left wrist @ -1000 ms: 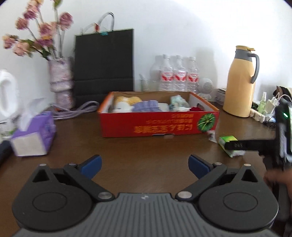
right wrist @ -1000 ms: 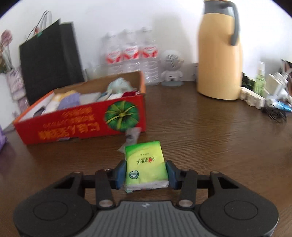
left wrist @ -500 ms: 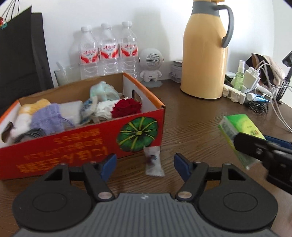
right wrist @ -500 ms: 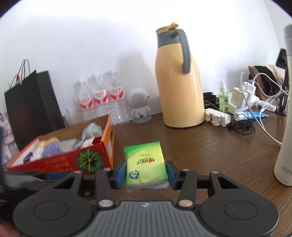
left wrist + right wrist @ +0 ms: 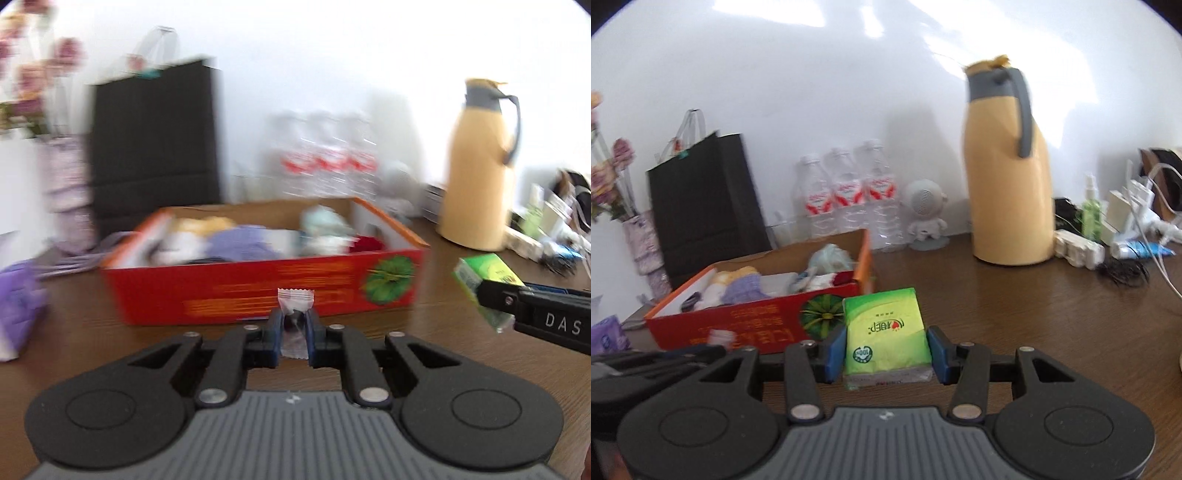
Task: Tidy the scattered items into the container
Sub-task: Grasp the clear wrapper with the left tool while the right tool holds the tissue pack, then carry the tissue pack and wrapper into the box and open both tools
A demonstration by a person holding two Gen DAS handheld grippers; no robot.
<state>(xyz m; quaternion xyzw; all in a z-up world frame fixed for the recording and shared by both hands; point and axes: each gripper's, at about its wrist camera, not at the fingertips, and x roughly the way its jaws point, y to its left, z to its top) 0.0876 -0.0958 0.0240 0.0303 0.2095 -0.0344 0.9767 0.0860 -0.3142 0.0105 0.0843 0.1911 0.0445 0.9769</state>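
Wooden table [image 5: 1015, 314]: the brown surface fills the lower half of both views and carries everything listed below.

Black paper bag [image 5: 155, 144]: stands against the wall at about 11 o'clock in your left wrist view, behind the box.

Red cardboard box [image 5: 258, 291]: the container, open-topped, sits at 12 o'clock ahead of your left gripper and at about 10 o'clock from your right gripper. It already holds soft items, among them a purple knitted piece [image 5: 744, 290] and a dark red one [image 5: 367, 243]; blur hides finer detail.

Yellow thermos jug [image 5: 1006, 166]: upright with a grey handle, at 1 o'clock in your right wrist view, well apart from the box.

Water bottles [image 5: 846, 195]: three in a row by the wall at 12 o'clock, behind the box's far corner.

Green tissue pack [image 5: 886, 332]: clamped between the blue pads of your right gripper [image 5: 885, 352], held above the table just beside the box's near right corner. In the left wrist view the same pack [image 5: 484, 280] appears at 3 o'clock.

Small wrapped candy [image 5: 294, 306]: a clear wrapper with a crimped white end, pinched by your left gripper [image 5: 294, 338], whose fingers are closed tightly on it. It sits directly in front of the box's red front wall; whether it touches the table cannot be told.
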